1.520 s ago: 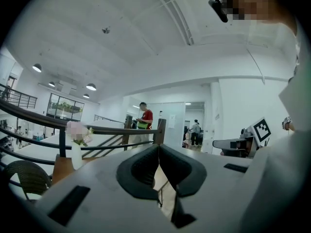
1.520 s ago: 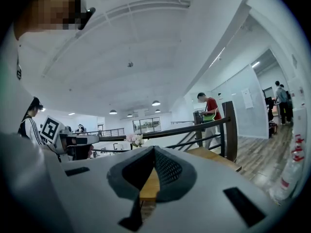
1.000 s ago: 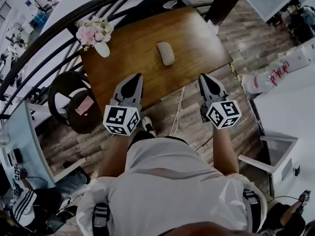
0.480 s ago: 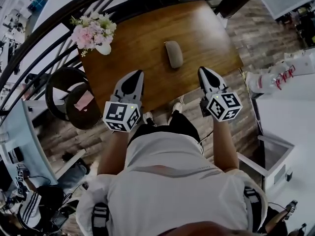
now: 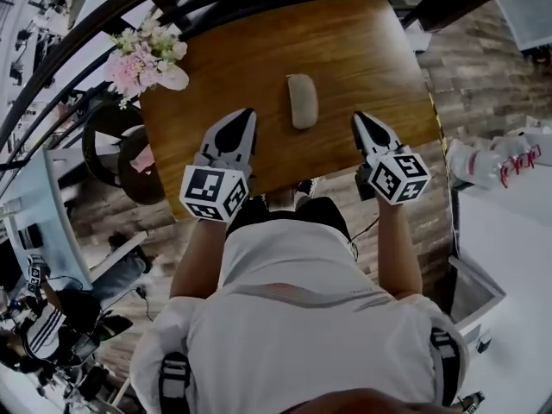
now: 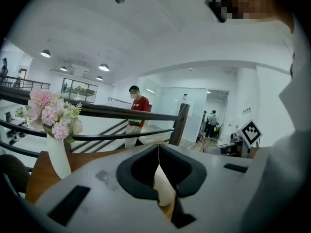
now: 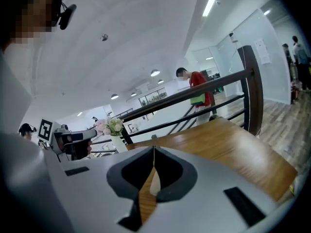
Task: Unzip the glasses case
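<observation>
On the wooden table [image 5: 362, 50], the glasses case [image 5: 302, 102] lies lengthwise near the middle, touched by neither tool. Near the table's front edge, the left gripper [image 5: 245, 116] is to the left of the case and the right gripper [image 5: 360, 119] to its right. Each has its jaws pressed together with nothing between them. A vase of pink flowers [image 5: 142, 54] stands at the far left corner.

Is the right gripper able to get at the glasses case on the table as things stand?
Probably yes: only bare table lies between the right gripper and the glasses case, and the flower vase stands well off to the far side.
</observation>
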### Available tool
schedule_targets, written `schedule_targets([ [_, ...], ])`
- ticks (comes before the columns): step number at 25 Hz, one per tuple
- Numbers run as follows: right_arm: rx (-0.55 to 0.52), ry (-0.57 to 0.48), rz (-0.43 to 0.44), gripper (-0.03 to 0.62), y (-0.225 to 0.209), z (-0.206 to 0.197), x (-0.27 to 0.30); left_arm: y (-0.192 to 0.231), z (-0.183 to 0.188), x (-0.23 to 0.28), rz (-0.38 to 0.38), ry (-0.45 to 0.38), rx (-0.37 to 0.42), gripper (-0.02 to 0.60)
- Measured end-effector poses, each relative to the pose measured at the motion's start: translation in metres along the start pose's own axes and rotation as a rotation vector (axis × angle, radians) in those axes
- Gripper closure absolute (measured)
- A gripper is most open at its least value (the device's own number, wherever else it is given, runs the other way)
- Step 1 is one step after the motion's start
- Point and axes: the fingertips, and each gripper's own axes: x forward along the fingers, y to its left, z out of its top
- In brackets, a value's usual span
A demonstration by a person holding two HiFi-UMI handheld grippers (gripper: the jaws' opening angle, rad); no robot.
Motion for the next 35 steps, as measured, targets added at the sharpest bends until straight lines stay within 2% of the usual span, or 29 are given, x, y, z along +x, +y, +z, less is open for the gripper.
schedule_targets([
  [3,0.019,0.044,0.024,0.520,-0.016,-0.008,0.013,0.000,-0.005,0.016,0.030,0.008,-0.018,0.566],
  [6,0.055,0.087,0.026,0.499,-0.022,-0.020,0.027,0.006,-0.012,0.025,0.026,0.030,-0.029,0.566],
  [12,0.160,0.213,0.041,0.357,-0.017,-0.063,0.064,0.020,-0.028,0.029,-0.006,0.073,-0.049,0.566],
  [20,0.301,0.335,0.023,0.269,-0.032,-0.117,0.111,0.034,-0.042,0.027,-0.025,0.112,-0.067,0.566],
  [28,0.337,0.461,0.017,0.238,-0.042,-0.161,0.146,0.048,-0.054,0.026,-0.013,0.152,-0.082,0.566],
  [33,0.386,0.476,0.061,0.188,-0.037,-0.170,0.155,0.055,-0.062,0.025,-0.003,0.169,-0.100,0.566],
  [35,0.386,0.479,0.076,0.186,-0.031,-0.171,0.159,0.057,-0.064,0.025,-0.003,0.174,-0.102,0.566],
])
